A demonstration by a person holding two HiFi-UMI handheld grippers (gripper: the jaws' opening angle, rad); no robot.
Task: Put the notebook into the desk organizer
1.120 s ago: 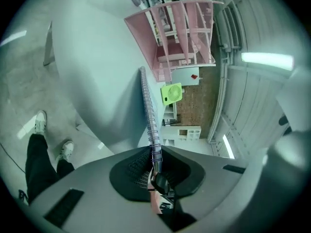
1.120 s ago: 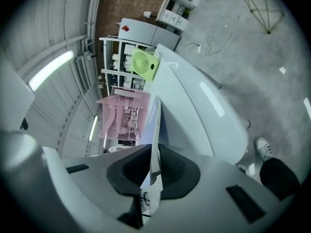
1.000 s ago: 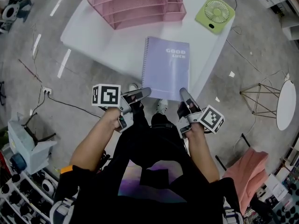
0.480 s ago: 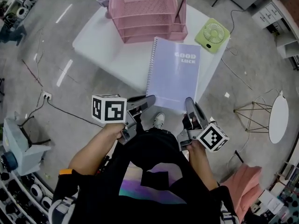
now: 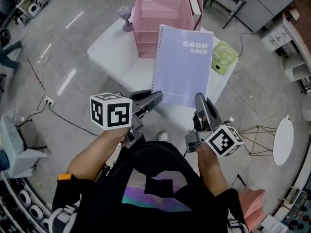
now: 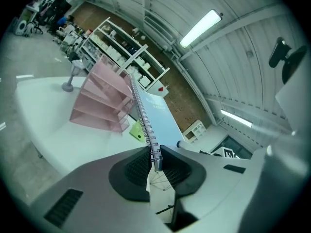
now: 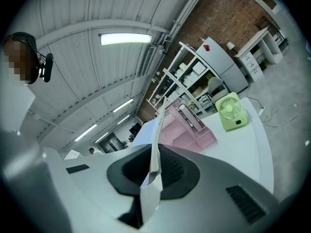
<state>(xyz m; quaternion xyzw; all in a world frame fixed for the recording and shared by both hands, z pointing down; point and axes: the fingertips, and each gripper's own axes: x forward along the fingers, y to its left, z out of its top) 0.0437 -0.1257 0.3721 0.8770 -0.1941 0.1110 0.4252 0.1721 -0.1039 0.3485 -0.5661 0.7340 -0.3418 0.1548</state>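
Observation:
I hold a lilac spiral notebook (image 5: pixel 183 64) up off the white table (image 5: pixel 114 52), tilted, its top edge close to the pink mesh desk organizer (image 5: pixel 163 13). My left gripper (image 5: pixel 156 97) is shut on the bottom corner at the wire spine; in the left gripper view the spiral notebook (image 6: pixel 143 115) runs up from between the left gripper (image 6: pixel 155 160) pads. My right gripper (image 5: pixel 199 98) is shut on the other bottom corner; in the right gripper view the thin notebook edge (image 7: pixel 156 135) stands in the right gripper (image 7: pixel 154 168). The organizer (image 7: pixel 189 130) stands beyond.
A green desk fan (image 5: pixel 223 57) lies on the table's right corner, right of the notebook. A small purple stand (image 5: pixel 126 17) is left of the organizer. A round white side table (image 5: pixel 281 140) and a wire frame stand on the floor at right.
The notebook has come up off the table, held at both near corners, and has moved toward the organizer. Both grippers rose with it.

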